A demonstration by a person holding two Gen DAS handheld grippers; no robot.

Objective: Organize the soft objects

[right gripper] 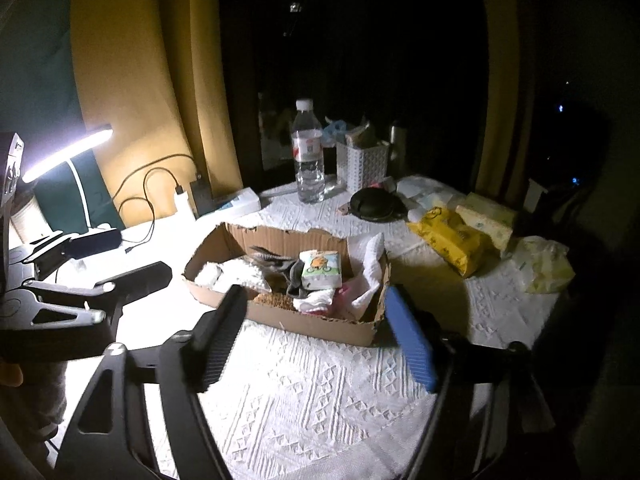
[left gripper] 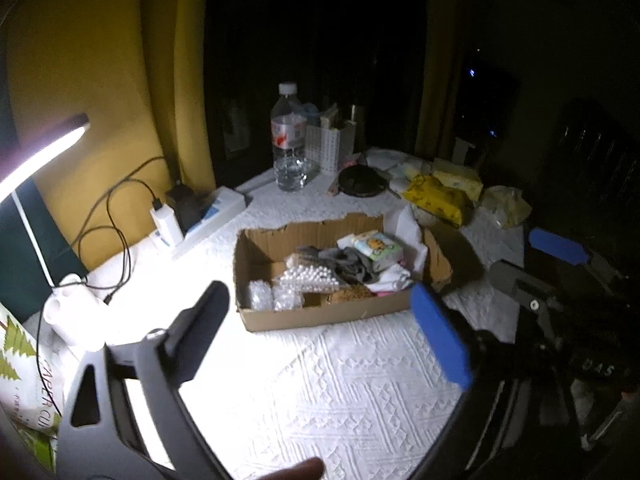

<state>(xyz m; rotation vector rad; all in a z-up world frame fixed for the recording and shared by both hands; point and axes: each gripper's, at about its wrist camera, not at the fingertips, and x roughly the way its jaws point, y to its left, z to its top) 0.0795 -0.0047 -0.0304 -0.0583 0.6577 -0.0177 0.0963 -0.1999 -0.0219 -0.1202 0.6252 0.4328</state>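
Observation:
A low cardboard box [left gripper: 320, 312] [right gripper: 320, 322] sits mid-table on a white textured cloth. It holds soft things: bubble wrap [left gripper: 276, 296], a white beaded piece [left gripper: 308, 278], a grey cloth [left gripper: 352, 264] [right gripper: 294, 274], a tissue pack with a cartoon print [left gripper: 378, 248] [right gripper: 322, 268], and white and pink socks [left gripper: 390, 280] [right gripper: 320, 300]. My left gripper [left gripper: 320, 320] is open and empty in front of the box. My right gripper [right gripper: 316, 324] is open and empty at the box's near wall. The right gripper also shows at the right of the left wrist view [left gripper: 556, 246].
A water bottle [left gripper: 289, 140] [right gripper: 309, 152], a white basket [right gripper: 362, 166] and a black round case [right gripper: 374, 204] stand behind the box. Yellow tissue packs [left gripper: 436, 196] [right gripper: 452, 240] lie at the right. A lamp [left gripper: 40, 152], chargers, cables and a power strip [left gripper: 216, 208] are at the left.

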